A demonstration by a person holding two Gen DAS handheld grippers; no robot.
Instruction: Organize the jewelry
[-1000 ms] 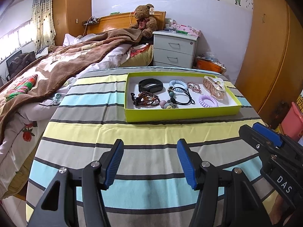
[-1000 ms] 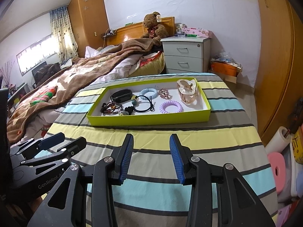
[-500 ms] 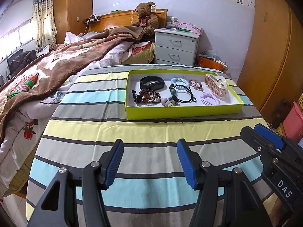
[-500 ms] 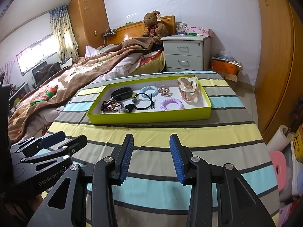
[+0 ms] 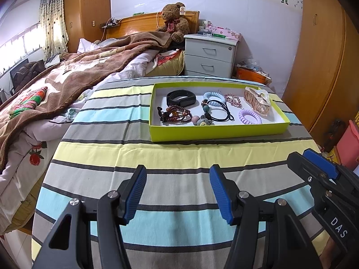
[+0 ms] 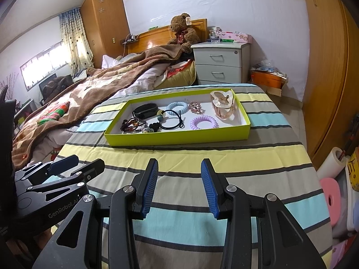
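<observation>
Nothing on the table has shifted since the earlier frames; only my left wrist view has tipped a touch, so the tray sits slightly lower in it, and both grippers keep the same gap.

Going L to R: bed w/ brown blanket [image 5: 74, 76] lies off the left side of the striped tablecloth [image 5: 125, 157]. My left gripper [image 5: 178, 191] hovers over the cloth's near stripes, jaws apart, nothing between the blue pads. My right gripper [image 6: 178, 186] does likewise just beside it, jaws parted a bit narrower, also empty. Each shows up at the edge of the other's view.

Yellow-green tray [image 5: 215, 132] sits on the cloth's far half, well apart from both grippers. Inside it, L to R: dark beaded bracelets [image 5: 176, 114] at front left, black band [image 5: 181, 97] behind them, small round charms [image 5: 202, 120] at the front wall, black hair tie [image 5: 221, 112] overlapping a light blue scrunchie [image 5: 214, 97], pink beaded piece [image 5: 233, 99], purple coil tie [image 5: 250, 116], and a pinkish claw clip [image 5: 258, 99] at the right end.

Behind the tray, a white nightstand [image 5: 209, 56]; teddy bear [image 5: 174, 20] sits by the headboard.
</observation>
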